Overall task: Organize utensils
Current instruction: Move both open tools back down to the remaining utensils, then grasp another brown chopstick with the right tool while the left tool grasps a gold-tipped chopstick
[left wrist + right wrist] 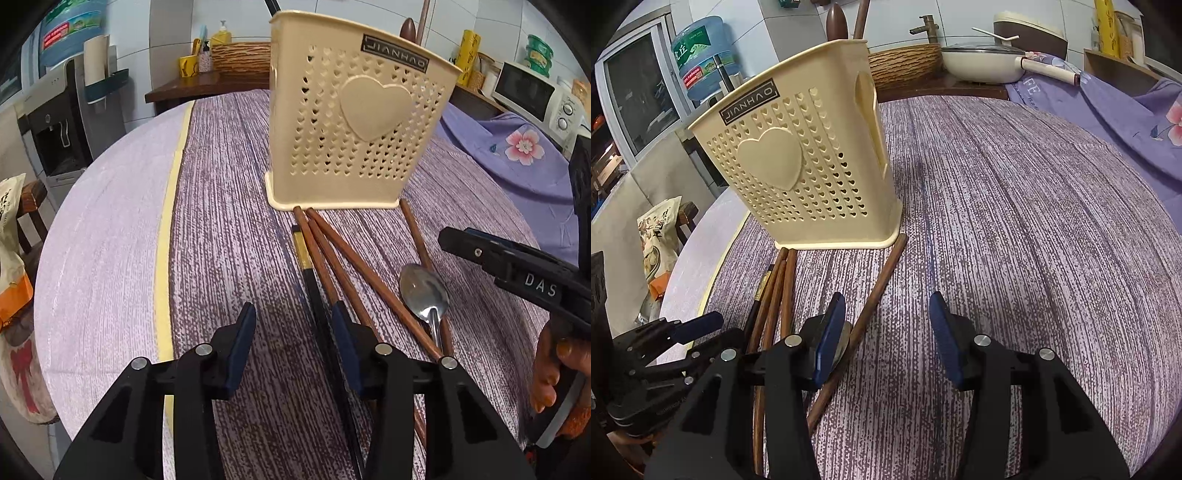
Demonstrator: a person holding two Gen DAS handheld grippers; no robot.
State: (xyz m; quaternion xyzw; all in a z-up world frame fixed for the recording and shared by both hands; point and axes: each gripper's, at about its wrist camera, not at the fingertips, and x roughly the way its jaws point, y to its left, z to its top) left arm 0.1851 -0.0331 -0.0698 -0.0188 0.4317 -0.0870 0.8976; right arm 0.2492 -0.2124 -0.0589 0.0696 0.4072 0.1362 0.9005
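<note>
A cream perforated utensil holder with a heart stands upright on the striped tablecloth; it also shows in the right wrist view. Brown wooden chopsticks and one black chopstick lie in front of it, beside a metal spoon. My left gripper is open and empty just above the cloth, its right finger over the chopsticks. My right gripper is open and empty; a lone brown chopstick and the spoon bowl lie by its left finger. It also shows in the left wrist view.
A purple flowered cloth lies at the table's right. A microwave and a side table with bottles stand behind. A water dispenser and a snack bag are to the left. A white pan sits at the back.
</note>
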